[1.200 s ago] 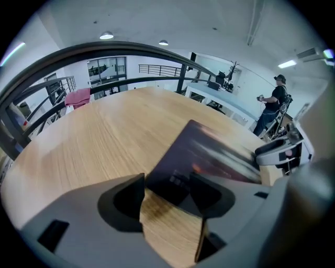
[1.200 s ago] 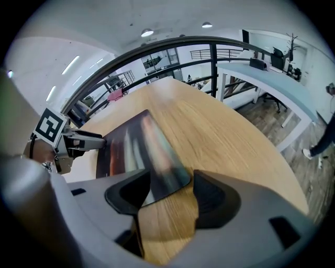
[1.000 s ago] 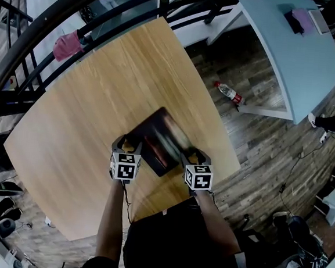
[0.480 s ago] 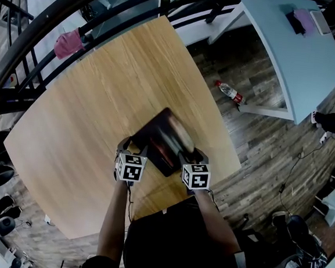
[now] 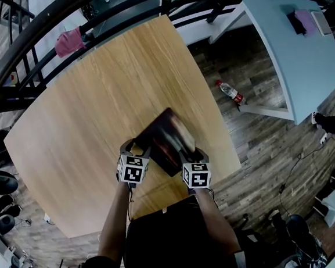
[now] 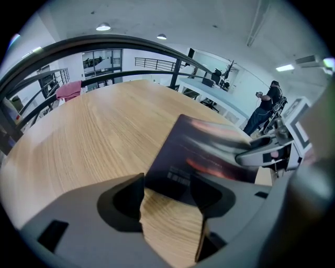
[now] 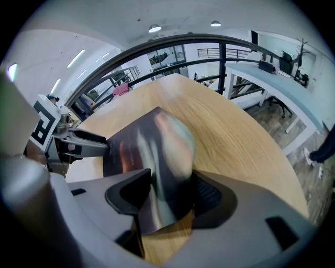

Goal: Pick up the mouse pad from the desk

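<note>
Right gripper (image 7: 168, 196) pinches mouse pad (image 7: 149, 138) edge; left gripper (image 6: 167, 189) jaws apart, corner at tips, seemingly ungripped. Close there, lift level.

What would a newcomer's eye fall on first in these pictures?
The dark mouse pad at the near edge of the wooden desk draws the eye first, its right side curling up between the jaws of the right gripper. The left gripper stands open at its other corner. A bottle with red on it lies on the floor beyond.
</note>
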Demonstrator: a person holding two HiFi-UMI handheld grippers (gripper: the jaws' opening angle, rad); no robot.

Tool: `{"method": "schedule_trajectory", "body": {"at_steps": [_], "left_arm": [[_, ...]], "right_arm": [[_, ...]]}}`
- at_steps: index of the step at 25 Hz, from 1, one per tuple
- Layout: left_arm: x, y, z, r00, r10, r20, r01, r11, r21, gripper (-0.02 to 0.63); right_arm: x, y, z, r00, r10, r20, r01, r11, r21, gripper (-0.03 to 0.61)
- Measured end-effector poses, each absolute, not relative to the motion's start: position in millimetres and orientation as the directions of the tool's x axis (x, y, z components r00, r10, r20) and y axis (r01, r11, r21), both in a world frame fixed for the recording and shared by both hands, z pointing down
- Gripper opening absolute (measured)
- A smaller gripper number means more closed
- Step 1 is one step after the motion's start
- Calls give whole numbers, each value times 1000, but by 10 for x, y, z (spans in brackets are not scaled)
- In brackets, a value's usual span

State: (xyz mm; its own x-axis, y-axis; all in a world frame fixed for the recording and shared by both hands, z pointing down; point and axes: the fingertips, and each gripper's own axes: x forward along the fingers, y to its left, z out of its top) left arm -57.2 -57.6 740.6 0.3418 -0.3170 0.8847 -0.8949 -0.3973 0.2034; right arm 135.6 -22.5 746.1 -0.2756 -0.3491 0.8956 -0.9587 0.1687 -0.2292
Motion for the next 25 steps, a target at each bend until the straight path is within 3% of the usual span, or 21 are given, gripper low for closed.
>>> {"method": "schedule_trajectory", "body": {"at_steps": [3, 9, 25], "left_arm": [[-557, -551, 7411, 344, -315, 885, -895, -394, 208, 268], [-567, -562, 7417, 327, -355, 876, -911, -364, 193, 268], [-779, -480, 7214, 314, -439, 842, -946, -219, 238, 265]], "right_arm": [[1382, -223, 7456, -286, -347, 893, -957, 159, -244, 220], [1281, -221, 7423, -339, -346, 875, -939, 185, -291, 98], [1189, -352, 7178, -378, -371, 848, -915, 292, -280, 52]]}}
